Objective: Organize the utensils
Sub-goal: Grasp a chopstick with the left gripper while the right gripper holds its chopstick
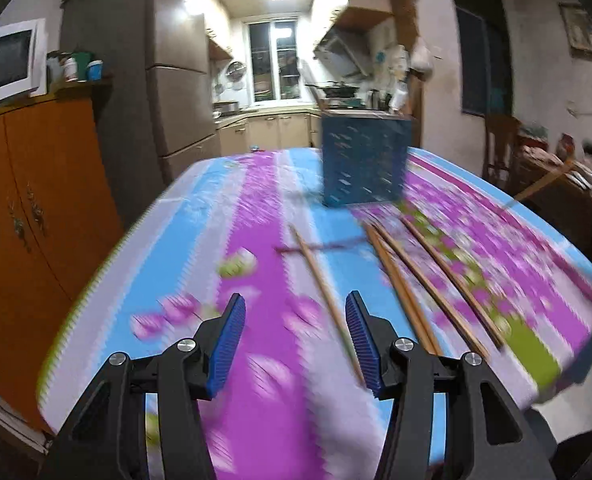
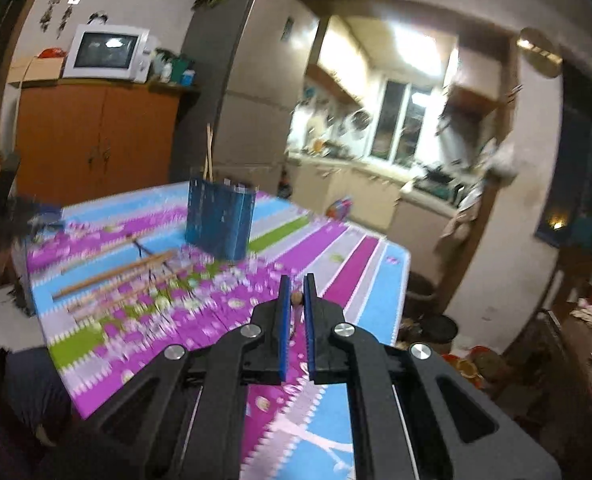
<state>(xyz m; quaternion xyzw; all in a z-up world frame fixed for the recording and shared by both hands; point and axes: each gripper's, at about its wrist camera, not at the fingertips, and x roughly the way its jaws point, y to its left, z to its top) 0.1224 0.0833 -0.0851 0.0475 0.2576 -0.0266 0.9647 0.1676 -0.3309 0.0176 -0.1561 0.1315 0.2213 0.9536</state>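
Note:
Several wooden chopsticks (image 1: 400,280) lie loose on the striped purple and blue tablecloth (image 1: 264,380); one chopstick (image 1: 320,280) lies apart, just ahead of my left gripper (image 1: 295,296). That gripper is low over the cloth, open and holding nothing. Beyond the chopsticks stands a blue perforated holder (image 1: 364,160). In the right wrist view, the holder (image 2: 220,220) has two chopsticks (image 2: 209,152) standing in it, and more chopsticks (image 2: 112,272) lie to its left. My right gripper (image 2: 297,280) is above the table, shut on a thin brown chopstick end (image 2: 296,298) showing between its pads.
An orange wooden cabinet (image 1: 36,220) with a microwave (image 2: 108,52) on top stands left of the table. A tall fridge (image 1: 176,80) is behind it, with the kitchen beyond. A cluttered side table (image 1: 556,172) is on the right. Both views are motion-blurred.

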